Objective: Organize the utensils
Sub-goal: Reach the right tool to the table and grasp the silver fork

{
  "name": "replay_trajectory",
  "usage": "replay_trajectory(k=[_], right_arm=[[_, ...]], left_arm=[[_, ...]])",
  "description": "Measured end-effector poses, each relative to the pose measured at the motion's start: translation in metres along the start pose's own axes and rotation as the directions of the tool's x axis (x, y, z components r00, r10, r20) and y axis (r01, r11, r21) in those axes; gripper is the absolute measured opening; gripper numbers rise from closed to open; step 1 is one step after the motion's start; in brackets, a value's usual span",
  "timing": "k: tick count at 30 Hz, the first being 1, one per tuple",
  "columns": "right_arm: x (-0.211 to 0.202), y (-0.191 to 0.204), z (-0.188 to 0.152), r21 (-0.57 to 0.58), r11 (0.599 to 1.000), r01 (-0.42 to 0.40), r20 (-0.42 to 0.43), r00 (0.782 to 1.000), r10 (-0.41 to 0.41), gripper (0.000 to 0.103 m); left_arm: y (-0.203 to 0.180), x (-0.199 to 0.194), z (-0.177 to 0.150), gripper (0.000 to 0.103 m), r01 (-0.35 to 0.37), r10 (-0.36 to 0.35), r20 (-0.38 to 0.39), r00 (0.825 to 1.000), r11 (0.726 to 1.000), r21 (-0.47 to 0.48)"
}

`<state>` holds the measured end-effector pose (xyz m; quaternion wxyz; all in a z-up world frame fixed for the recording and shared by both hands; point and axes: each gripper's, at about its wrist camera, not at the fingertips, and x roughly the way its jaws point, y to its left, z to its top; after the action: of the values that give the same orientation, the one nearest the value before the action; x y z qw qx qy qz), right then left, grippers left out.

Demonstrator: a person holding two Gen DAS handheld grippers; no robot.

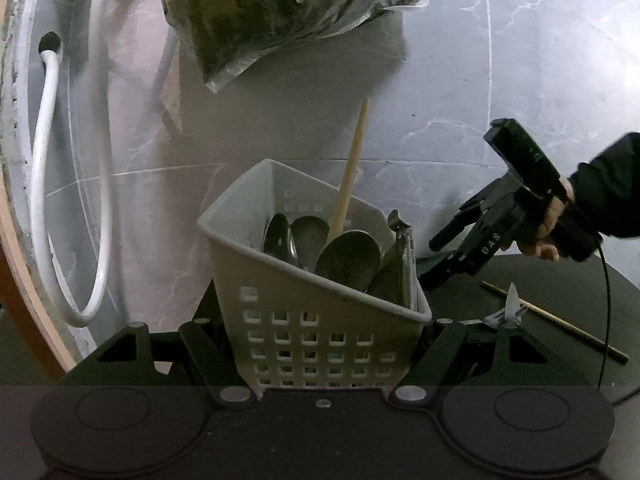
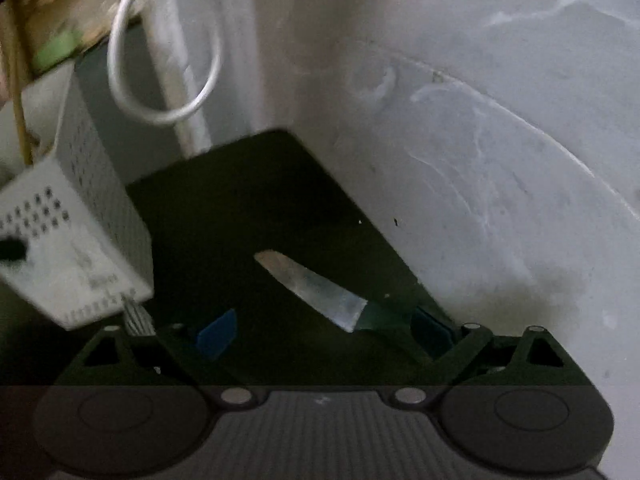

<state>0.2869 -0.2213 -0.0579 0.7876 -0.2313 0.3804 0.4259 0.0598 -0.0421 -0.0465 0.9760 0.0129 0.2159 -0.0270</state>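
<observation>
The left tool was clamped on the pale grey perforated plastic utensil caddy, its two fingers pressed against the caddy's opposite lower walls, and the caddy sat tilted on the dark mat that covered part of the grey marbled desk. Inside the caddy stood several steel spoons, a long wooden chopstick and what looked like a metal whisk handle.

The right tool had its jaws spread wide with nothing between them, and it pointed steeply down at a green-handled steel knife that lay flat on the mat to the right of the caddy. A second wooden chopstick and a small metal piece, too blurred to identify, also lay right of the caddy.

The main risk appeared to be the knife: with the blade flat on the mat, the fingers could close on the slick steel rather than the handle and let it slip or pivot. The tilted caddy was a second hazard, since a knock from the approaching tool could tip the spoons out. The wooden chopstick leaning out of the caddy could also snag the knife on its way in.
</observation>
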Motion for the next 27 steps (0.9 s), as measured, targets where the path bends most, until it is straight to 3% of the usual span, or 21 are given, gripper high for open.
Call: replay_trajectory(k=[3,7,9,10,13,15,17,23,27], right_arm=[[0.010,-0.010,-0.003,-0.038,0.998,-0.045,-0.070,0.997,0.042,0.093],[0.004,0.001,-0.011,-0.096,0.995,-0.007,-0.094,0.996,-0.002,0.095],[0.005,0.006,-0.016,-0.111,0.994,-0.004,-0.143,0.990,-0.012,0.086],[0.004,0.005,-0.021,-0.059,0.997,-0.046,-0.158,0.987,0.036,0.087],[-0.013,0.019,-0.027,-0.082,0.997,0.002,-0.101,0.995,-0.010,0.073],[-0.022,0.020,-0.019,-0.073,0.997,0.030,-0.026,0.999,-0.032,0.085],[-0.020,0.022,-0.013,-0.114,0.992,0.053,-0.007,0.999,-0.054,0.096],[-0.005,0.013,-0.022,-0.039,0.999,0.026,-0.013,1.000,-0.026,0.096],[-0.015,0.005,-0.028,0.088,0.990,-0.110,0.011,0.994,0.110,0.096]], left_arm=[[-0.003,0.001,0.000,0.077,-0.014,0.014,0.001,1.000,1.000,-0.007],[-0.004,0.001,0.000,0.077,-0.023,0.023,0.003,1.000,1.000,-0.011],[-0.004,0.001,0.000,0.077,-0.022,0.022,0.002,1.000,1.000,-0.009],[-0.003,0.001,0.000,0.077,-0.020,0.020,0.001,1.000,1.000,-0.008],[-0.002,0.000,0.000,0.077,-0.012,0.012,-0.001,1.000,1.000,-0.003],[-0.001,0.000,0.000,0.077,-0.007,0.007,-0.002,1.000,1.000,-0.001],[0.000,0.002,0.002,0.077,-0.007,0.007,-0.006,1.000,1.000,0.000],[-0.001,0.002,0.003,0.077,-0.012,0.012,-0.012,1.000,1.000,-0.001],[-0.001,0.002,0.002,0.077,-0.013,0.013,-0.008,1.000,1.000,-0.005]])
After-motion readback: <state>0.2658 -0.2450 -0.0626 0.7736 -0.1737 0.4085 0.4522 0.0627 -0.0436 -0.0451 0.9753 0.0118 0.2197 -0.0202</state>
